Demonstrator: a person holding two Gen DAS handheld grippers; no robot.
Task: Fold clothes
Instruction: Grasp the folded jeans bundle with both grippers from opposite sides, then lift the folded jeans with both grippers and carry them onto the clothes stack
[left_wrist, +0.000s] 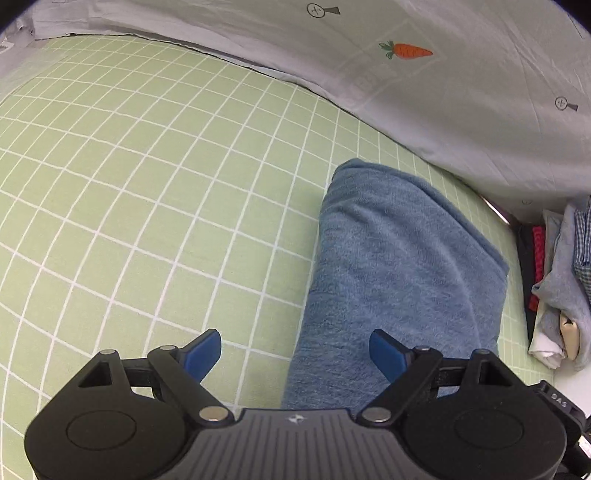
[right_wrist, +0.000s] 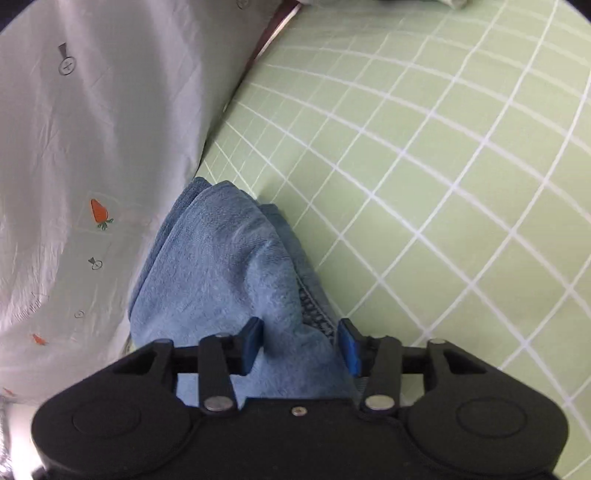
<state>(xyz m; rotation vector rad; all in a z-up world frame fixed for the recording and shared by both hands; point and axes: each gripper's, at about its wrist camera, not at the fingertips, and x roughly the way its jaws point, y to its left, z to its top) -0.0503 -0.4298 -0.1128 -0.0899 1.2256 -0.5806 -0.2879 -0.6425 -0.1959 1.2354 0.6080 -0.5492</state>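
Note:
A folded blue towel (left_wrist: 399, 266) lies on the green checked sheet (left_wrist: 147, 184). My left gripper (left_wrist: 295, 352) is open wide, low over the towel's near left edge, with one blue pad over the sheet and the other over the towel, holding nothing. In the right wrist view the same towel (right_wrist: 229, 266) runs between the pads of my right gripper (right_wrist: 301, 343). The jaws stand partly open around the towel's bunched end, with its stitched hem by the right pad (right_wrist: 349, 343). I cannot tell whether the pads press on it.
A grey quilt with carrot prints (left_wrist: 443, 74) lies along the far side of the sheet and shows in the right wrist view (right_wrist: 92, 147) at the left. A pile of folded clothes (left_wrist: 557, 280) sits at the right edge. The green sheet (right_wrist: 443, 184) stretches to the right.

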